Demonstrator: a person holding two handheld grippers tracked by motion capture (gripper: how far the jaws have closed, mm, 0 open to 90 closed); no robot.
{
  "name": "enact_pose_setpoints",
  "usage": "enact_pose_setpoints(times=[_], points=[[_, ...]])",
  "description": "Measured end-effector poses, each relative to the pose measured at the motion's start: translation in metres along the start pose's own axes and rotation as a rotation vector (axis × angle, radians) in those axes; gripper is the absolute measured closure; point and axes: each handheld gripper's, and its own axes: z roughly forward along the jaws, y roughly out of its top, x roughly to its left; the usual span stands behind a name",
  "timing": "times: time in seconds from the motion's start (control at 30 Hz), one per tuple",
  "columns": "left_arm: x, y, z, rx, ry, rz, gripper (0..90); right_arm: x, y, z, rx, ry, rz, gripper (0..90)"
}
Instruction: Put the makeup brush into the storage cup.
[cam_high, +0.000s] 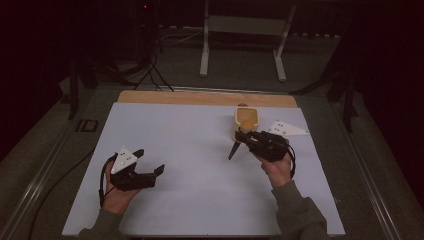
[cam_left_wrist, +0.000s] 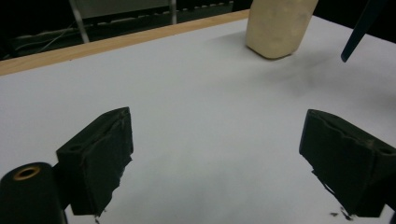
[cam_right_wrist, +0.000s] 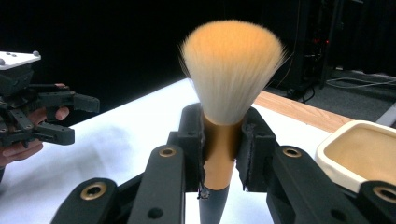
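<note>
My right gripper (cam_high: 243, 136) is shut on a makeup brush (cam_right_wrist: 219, 154), its jaws clamped on the gold ferrule. The cream and orange bristles (cam_right_wrist: 232, 65) point up, and the dark handle (cam_high: 233, 150) slants down toward the white board. Just behind and beside the brush stands a cream rectangular cup (cam_high: 246, 114), which is also in the right gripper view (cam_right_wrist: 359, 156). Over the front left of the board my left gripper (cam_high: 150, 161) is held open with nothing between its jaws. In its own view, bare board lies in the gap of the left gripper (cam_left_wrist: 222, 161), with the cup (cam_left_wrist: 278, 28) and the handle tip (cam_left_wrist: 357, 32) farther off.
A white board (cam_high: 190, 150) covers the table, with a wooden strip (cam_high: 200, 97) along its far edge. Behind the table stands a white frame on legs (cam_high: 242, 45), and cables (cam_high: 150, 70) run over the floor at the back left. A metal rail (cam_high: 40, 180) runs along the left side.
</note>
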Motion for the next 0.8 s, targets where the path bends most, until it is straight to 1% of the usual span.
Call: enact_pose_setpoints(times=[0.07,0.4,0.5,0.53,0.57,0.63,0.8], points=[[0.001,-0.002,-0.002,-0.002,0.005,0.008,11.8,-0.001,0.000,0.000,-0.001,-0.004,0.000,73.5],[0.006,-0.005,-0.010,-0.032,0.018,0.006,11.8,-0.007,0.004,-0.003,-0.007,-0.020,-0.001,73.5],[0.009,-0.006,-0.014,-0.052,0.023,-0.003,11.6,-0.011,0.006,-0.004,-0.010,-0.026,0.002,73.5],[0.009,-0.006,-0.014,-0.052,0.023,-0.003,11.6,-0.011,0.006,-0.004,-0.010,-0.026,0.002,73.5],[0.010,-0.006,-0.015,-0.057,0.023,-0.012,11.9,-0.012,0.007,-0.004,-0.012,-0.023,0.006,73.5],[0.011,-0.005,-0.018,-0.063,0.033,-0.010,12.2,-0.014,0.008,-0.005,-0.012,-0.027,0.008,73.5],[0.014,-0.006,-0.021,-0.072,0.036,-0.011,11.7,-0.017,0.013,-0.006,-0.018,-0.033,0.009,73.5]])
